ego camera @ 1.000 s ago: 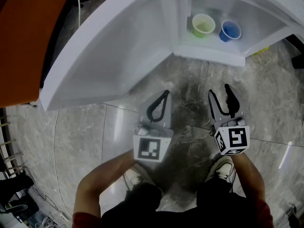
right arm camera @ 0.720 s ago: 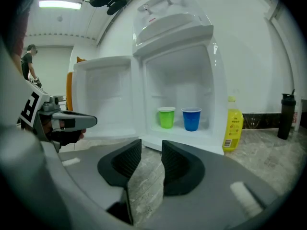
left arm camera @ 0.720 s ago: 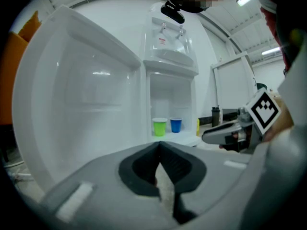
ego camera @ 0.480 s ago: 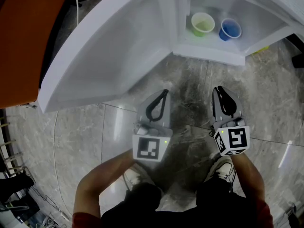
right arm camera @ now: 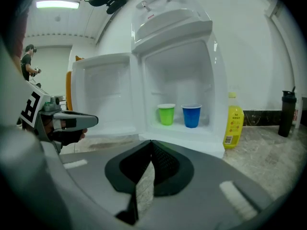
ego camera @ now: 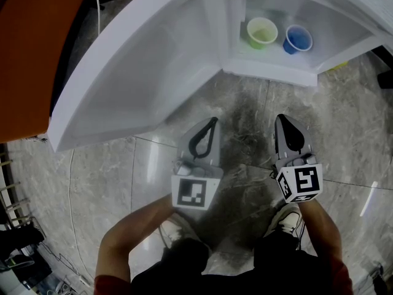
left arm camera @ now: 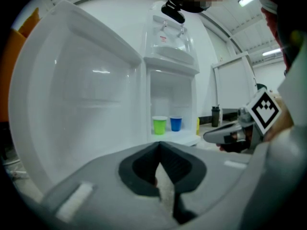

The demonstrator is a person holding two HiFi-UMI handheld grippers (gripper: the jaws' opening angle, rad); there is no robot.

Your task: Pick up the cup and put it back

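Note:
A green cup [ego camera: 262, 32] and a blue cup [ego camera: 298, 39] stand side by side on the bottom shelf of a small open white fridge [ego camera: 270, 69]. The green cup [right arm camera: 166, 114] and blue cup [right arm camera: 191, 115] also show upright in the right gripper view, and the green cup [left arm camera: 159, 125] and blue cup [left arm camera: 176, 123] in the left gripper view. My left gripper [ego camera: 213, 121] is shut and empty, low over the floor in front of the fridge. My right gripper [ego camera: 283, 119] is beside it, shut on nothing. Both are well short of the cups.
The fridge door [ego camera: 147, 72] stands swung open to the left. A yellow bottle [right arm camera: 232, 119] stands on the floor right of the fridge, and a dark flask [right arm camera: 287, 113] further right. An orange panel [ego camera: 31, 54] lies at far left. Grey marble floor [ego camera: 245, 109] lies under the grippers.
The right gripper's jaws have closed from wide open to shut, holding nothing. The left gripper has stayed shut and still.

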